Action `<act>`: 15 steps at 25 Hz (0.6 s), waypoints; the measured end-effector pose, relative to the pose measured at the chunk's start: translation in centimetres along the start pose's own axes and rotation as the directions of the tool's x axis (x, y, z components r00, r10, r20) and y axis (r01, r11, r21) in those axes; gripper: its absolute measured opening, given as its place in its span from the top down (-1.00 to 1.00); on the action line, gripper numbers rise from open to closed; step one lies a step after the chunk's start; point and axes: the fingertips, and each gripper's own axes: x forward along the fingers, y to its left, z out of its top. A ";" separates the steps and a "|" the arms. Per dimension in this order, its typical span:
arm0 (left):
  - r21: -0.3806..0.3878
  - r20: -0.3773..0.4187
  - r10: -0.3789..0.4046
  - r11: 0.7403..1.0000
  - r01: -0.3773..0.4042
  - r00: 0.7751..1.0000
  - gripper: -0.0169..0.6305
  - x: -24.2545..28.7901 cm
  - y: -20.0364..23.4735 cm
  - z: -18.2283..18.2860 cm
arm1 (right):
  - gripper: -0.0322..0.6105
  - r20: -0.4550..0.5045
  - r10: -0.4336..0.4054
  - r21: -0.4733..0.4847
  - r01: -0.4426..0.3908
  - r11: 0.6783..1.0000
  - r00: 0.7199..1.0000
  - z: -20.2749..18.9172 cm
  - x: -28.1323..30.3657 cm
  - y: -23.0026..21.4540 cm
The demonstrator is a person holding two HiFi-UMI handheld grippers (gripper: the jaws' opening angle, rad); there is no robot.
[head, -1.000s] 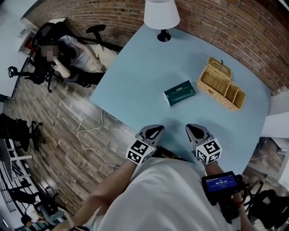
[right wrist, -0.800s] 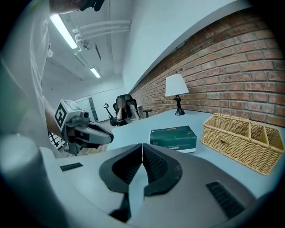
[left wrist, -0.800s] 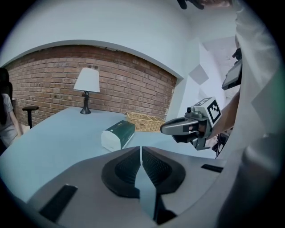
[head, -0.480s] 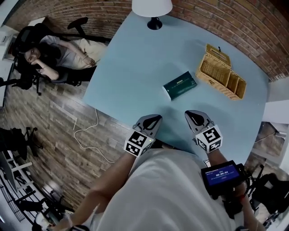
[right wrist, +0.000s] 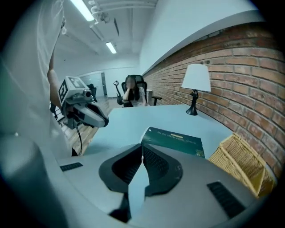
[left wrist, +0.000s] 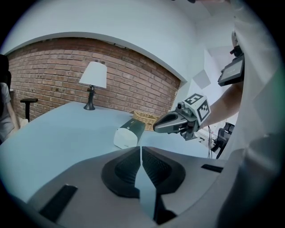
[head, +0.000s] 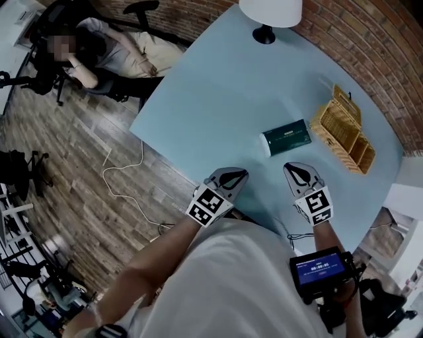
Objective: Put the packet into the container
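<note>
A dark green packet [head: 286,137] lies flat on the light blue table [head: 211,99], with its white end facing my side. The container, a wicker basket [head: 344,129] with an open lid and compartments, stands just right of it. My left gripper [head: 232,178] and right gripper [head: 297,173] hover side by side over the table's near edge, short of the packet. Both are shut and hold nothing. In the left gripper view the packet [left wrist: 129,132] lies beyond the closed tips [left wrist: 140,149]. In the right gripper view the packet [right wrist: 176,140] is just ahead and the basket [right wrist: 242,164] at right.
A lamp [head: 268,13] with a white shade stands at the table's far edge by the brick wall. A person sits in an office chair [head: 86,56] off the table's left side. A white cable [head: 125,191] lies on the wooden floor.
The head view has swung, so the table now sits further right in it. Both grippers stay shut at the near edge. The packet and basket have not moved on the table.
</note>
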 end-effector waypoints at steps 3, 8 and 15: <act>-0.012 0.008 -0.004 1.000 0.004 1.000 0.88 -0.1 0.4 0.1 | 0.86 -0.071 0.043 -0.128 -0.052 0.990 0.997 0.6 0.9 -0.6; -0.030 0.026 0.015 0.999 -0.014 1.000 0.88 -0.5 1.1 0.1 | 0.85 -0.192 0.077 -0.370 -0.145 0.918 0.978 0.8 1.7 -2.3; -0.065 0.026 0.055 0.996 -0.053 0.998 0.88 -1.6 2.1 -1.2 | 0.78 -0.377 0.125 -0.605 -0.346 0.718 0.918 0.7 2.9 -3.3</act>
